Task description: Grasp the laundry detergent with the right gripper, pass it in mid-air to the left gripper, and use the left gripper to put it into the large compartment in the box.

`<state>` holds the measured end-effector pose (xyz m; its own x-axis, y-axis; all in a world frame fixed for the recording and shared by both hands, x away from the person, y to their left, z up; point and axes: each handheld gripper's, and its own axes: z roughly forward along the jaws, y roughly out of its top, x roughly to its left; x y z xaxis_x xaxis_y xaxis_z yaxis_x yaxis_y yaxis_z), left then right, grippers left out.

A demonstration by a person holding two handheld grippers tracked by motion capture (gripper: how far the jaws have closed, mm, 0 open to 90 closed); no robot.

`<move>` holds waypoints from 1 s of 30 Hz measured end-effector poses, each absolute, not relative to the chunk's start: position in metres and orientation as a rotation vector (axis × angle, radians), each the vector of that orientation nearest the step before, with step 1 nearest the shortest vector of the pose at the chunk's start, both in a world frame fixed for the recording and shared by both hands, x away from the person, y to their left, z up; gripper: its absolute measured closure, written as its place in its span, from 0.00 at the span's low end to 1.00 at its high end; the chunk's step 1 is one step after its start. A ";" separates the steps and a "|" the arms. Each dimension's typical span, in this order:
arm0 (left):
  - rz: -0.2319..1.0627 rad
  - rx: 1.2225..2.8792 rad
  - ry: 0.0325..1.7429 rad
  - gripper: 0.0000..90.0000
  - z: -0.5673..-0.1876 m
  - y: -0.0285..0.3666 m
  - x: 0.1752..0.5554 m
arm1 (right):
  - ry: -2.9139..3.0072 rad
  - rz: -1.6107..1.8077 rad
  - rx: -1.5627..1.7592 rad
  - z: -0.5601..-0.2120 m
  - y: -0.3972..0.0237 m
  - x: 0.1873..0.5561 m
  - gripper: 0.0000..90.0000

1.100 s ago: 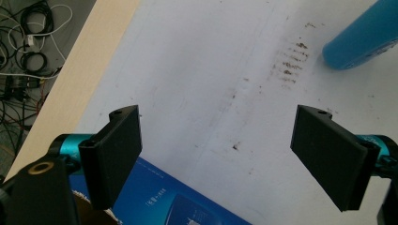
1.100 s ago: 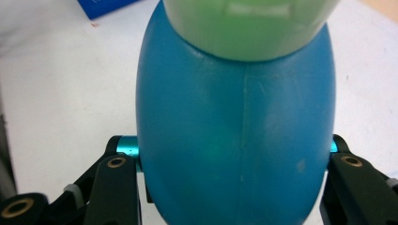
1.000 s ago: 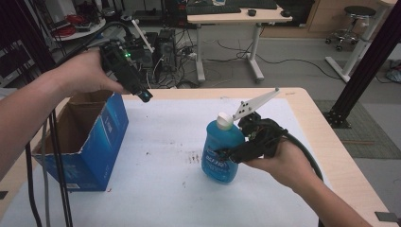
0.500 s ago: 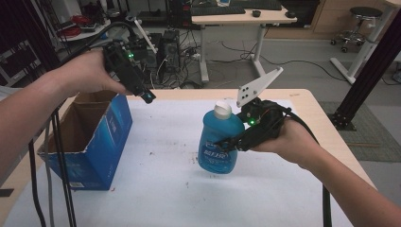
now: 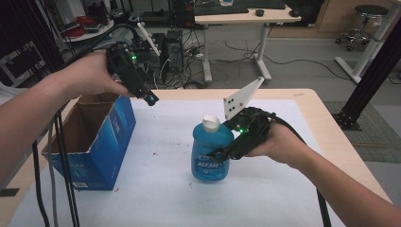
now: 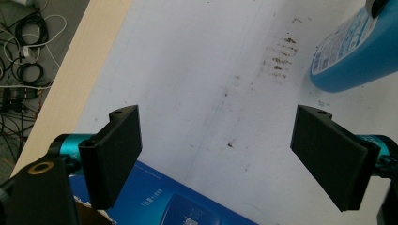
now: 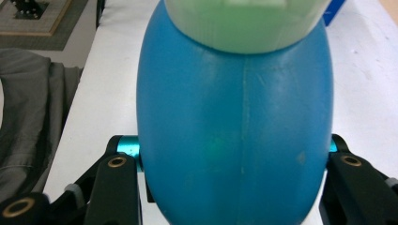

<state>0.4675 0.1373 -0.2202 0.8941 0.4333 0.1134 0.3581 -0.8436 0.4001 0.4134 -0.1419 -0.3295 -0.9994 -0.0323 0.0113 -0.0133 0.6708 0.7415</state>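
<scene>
A blue plastic bottle (image 5: 211, 151) with a white cap stands in the middle of the white-covered table (image 5: 161, 194). My right gripper (image 5: 222, 152) is shut on its body from the right side; in the right gripper view the bottle (image 7: 234, 136) sits wedged between the two black jaws. My left gripper (image 5: 150, 98) hangs in the air above the far corner of an open blue cardboard box (image 5: 92, 142), jaws spread wide and empty. In the left gripper view its fingers (image 6: 117, 150) frame bare table, with the bottle (image 6: 356, 51) at the top right.
The box's printed blue side (image 6: 178, 201) lies just under the left gripper. Brown stains (image 6: 279, 56) mark the table cover. Behind the table are a desk (image 5: 236, 19), tangled cables and an office stool (image 5: 366, 21). A black frame post (image 5: 369, 75) stands at the right.
My right hand has carried the bottle a little to the left across the table, toward the box. The left gripper has stayed where it was, still open.
</scene>
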 end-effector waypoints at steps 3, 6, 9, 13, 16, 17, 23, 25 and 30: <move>0.282 2.690 0.576 0.19 -0.220 0.136 0.467 | -2.846 -1.266 0.076 -0.333 -0.136 0.412 0.50; 0.281 2.682 0.580 0.19 -0.221 0.135 0.465 | -2.845 -1.275 0.089 -0.337 -0.131 0.412 0.50; 0.281 2.688 0.574 0.19 -0.221 0.135 0.465 | -2.841 -1.272 0.089 -0.338 -0.129 0.412 0.50; 0.282 2.683 0.577 0.19 -0.221 0.134 0.464 | -2.828 -1.275 0.106 -0.342 -0.126 0.414 0.50; 0.283 2.685 0.568 0.19 -0.220 0.134 0.464 | -2.827 -1.272 0.104 -0.344 -0.124 0.414 0.50; 0.284 2.685 0.569 0.19 -0.220 0.134 0.464 | -2.827 -1.272 0.104 -0.344 -0.124 0.414 0.50; 0.262 2.691 0.527 0.19 -0.219 0.132 0.461 | -2.819 -1.297 0.094 -0.342 -0.124 0.414 0.50; 0.229 2.688 0.496 0.19 -0.218 0.130 0.459 | -2.818 -1.294 0.094 -0.341 -0.124 0.414 0.50; 0.148 2.711 0.390 0.19 -0.217 0.121 0.451 | -2.818 -1.292 0.079 -0.339 -0.124 0.415 0.50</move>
